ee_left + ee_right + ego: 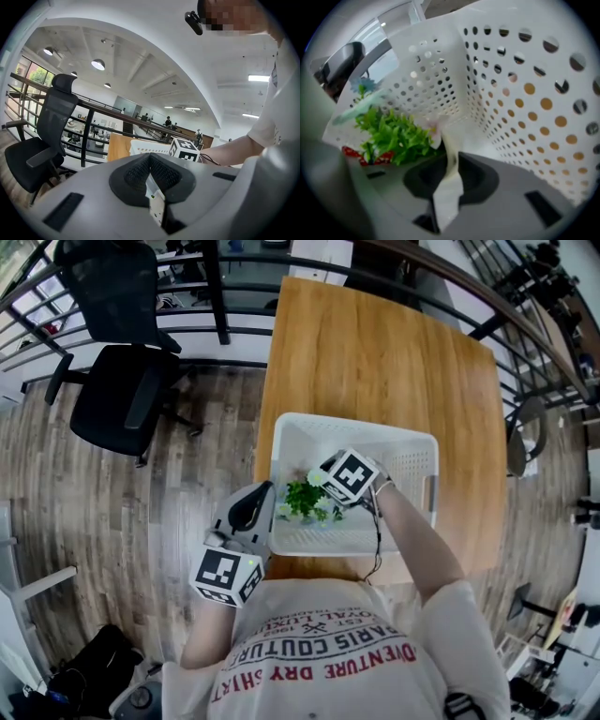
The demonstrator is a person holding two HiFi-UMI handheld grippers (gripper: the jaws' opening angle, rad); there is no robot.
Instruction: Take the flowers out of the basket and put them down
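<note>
- An open office with a wood-look floor (94,502), a black office chair (122,381) and a dark railing (234,292); a person stands at a warm-toned wooden table (375,352).
- At the table's near edge sits a white plastic basket (417,451), stiff, its walls punched with round holes.
- The flowers (305,495) lie inside it, towards the near left corner: a small bunch of frilly green leaves with pale blooms, by my judgement light and soft.
- The heads would crush or shed if squeezed, so the gathered stems low down are the sounder hold.
- The right gripper (451,161) points steeply down into the basket. Its jaws stand narrowly apart on a pale, petal-like strip of the bunch and seem to pinch it, though blur leaves that unsure.
- The left gripper (150,161) hangs just outside the basket's near left corner, jaws closed on nothing.
</note>
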